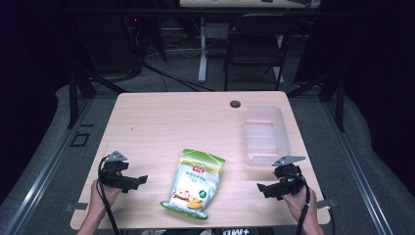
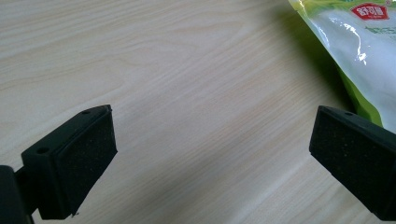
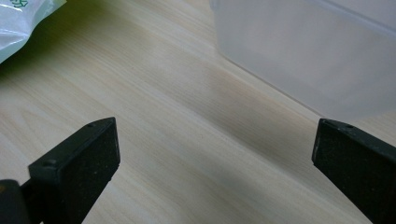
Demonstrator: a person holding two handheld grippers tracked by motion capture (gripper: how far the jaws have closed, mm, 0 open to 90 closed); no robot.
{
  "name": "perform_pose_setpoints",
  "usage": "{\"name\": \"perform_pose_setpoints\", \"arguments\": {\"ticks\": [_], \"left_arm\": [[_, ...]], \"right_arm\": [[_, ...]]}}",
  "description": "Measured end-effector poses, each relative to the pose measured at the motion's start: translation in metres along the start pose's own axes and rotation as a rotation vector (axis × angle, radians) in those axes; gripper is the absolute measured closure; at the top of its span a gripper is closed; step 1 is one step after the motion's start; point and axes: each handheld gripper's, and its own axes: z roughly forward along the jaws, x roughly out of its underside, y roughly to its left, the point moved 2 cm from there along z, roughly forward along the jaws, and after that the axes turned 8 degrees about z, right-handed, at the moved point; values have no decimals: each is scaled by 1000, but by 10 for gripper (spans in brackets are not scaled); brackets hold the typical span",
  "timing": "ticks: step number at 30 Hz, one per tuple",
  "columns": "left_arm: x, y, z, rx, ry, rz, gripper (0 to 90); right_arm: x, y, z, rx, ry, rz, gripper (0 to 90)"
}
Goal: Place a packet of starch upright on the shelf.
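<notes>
A green and white snack bag [image 1: 195, 183] lies flat on the wooden table [image 1: 161, 122] near the front middle. A clear plastic bin [image 1: 265, 133] stands at the right, its inside bare. My left gripper [image 1: 139, 181] rests low at the front left, jaws wide open and pointing right toward the bag. In the left gripper view the bag [image 2: 357, 51] fills the upper right, beyond the gripper [image 2: 212, 154]. My right gripper [image 1: 262, 188] sits at the front right, open, pointing left. In the right gripper view the gripper [image 3: 215, 158] faces bare wood, with the bin [image 3: 317, 51] ahead right and the bag's corner [image 3: 21, 23] at upper left.
A small black disc [image 1: 235, 104] sits on the table near the far edge. Behind the table stand a dark chair [image 1: 254, 44] and a white desk leg [image 1: 202, 49] on the floor. Bare wood stretches across the table's left and far parts.
</notes>
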Motion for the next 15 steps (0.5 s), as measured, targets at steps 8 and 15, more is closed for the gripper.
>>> {"name": "perform_pose_setpoints", "arguments": {"ticks": [8,15], "left_arm": [[1,2,-2,-2,-11,-7,7],[1,2,-4,8,-14,-6,7]], "right_arm": [[-1,1,2,-13,8,9,6],[-2,5,2,-82,4,25,33]]}}
